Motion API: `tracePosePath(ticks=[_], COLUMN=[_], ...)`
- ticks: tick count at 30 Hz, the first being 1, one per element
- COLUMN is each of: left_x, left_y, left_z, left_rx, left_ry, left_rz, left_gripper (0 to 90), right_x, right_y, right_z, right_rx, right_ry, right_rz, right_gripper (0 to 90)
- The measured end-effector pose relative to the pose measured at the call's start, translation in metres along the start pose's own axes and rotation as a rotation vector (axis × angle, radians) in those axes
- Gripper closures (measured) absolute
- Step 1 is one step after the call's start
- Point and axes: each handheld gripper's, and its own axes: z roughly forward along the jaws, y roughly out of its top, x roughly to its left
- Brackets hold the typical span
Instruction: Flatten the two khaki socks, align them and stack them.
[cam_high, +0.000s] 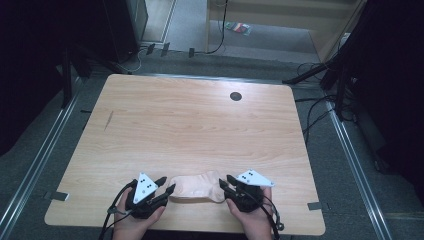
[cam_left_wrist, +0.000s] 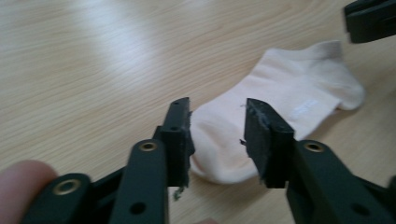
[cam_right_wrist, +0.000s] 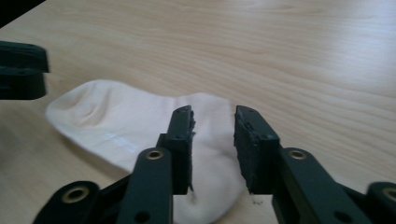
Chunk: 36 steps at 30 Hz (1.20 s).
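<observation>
Sock (cam_high: 196, 186), pale pink and short, lies flat near the near edge of the wooden table (cam_high: 200, 120), stretched left to right between the two grippers. In the high view the left gripper (cam_high: 167, 186) sits at the sock's left end and the right gripper (cam_high: 224, 183) at its right end, each held in a hand that comes in from the near edge, each with a grey three-cornered plate on top.

In the left gripper view the two black jaws stand a little apart, parted to a narrow gap, with one rounded end of the sock (cam_left_wrist: 275, 121) lying on the table between and beyond them. The pads do not press on the cloth; bare sock shows in the gap. The other gripper's jaw shows dark at the far right corner of that view, beside the sock's other end.

In the right gripper view the jaws are likewise parted by a narrow gap, and the sock (cam_right_wrist: 135, 126) lies under and between them, its cloth showing through the opening without being pinched. The sock runs off to the left in that view, towards the other gripper's dark jaw at the left edge.

A small dark round mark (cam_high: 235, 96) sits on the table's far side, well apart from the sock.
</observation>
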Motion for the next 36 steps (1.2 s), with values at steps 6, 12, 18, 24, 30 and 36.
tracePosePath(ticks=[6,12,18,24,30,36], left_x=[-0.004,-0.002,0.005,0.012,0.017,0.025], left_y=[-0.01,-0.013,-0.013,-0.009,-0.009,-0.012], left_z=[0.023,0.027,0.031,0.039,0.042,0.033], left_rx=[0.141,0.175,0.167,0.145,0.126,0.055], left_ry=[-0.032,-0.001,0.009,0.018,-0.012,-0.038], left_rz=[0.031,0.072,0.077,0.08,0.068,0.006], left_gripper=[66.0,59.8,59.7,58.9,52.5,28.8], right_x=[0.011,0.006,0.007,0.004,0.0,-0.002], right_y=[-0.01,-0.018,-0.019,-0.018,-0.013,-0.011], right_z=[0.022,0.029,0.029,0.031,0.04,0.036], right_rx=[0.095,0.144,0.148,0.139,0.111,0.062], right_ry=[-0.03,-0.037,-0.068,-0.055,-0.052,0.004], right_rz=[-0.057,-0.064,-0.082,-0.071,-0.06,-0.044], right_gripper=[66.3,62.6,67.3,65.2,61.5,39.8])
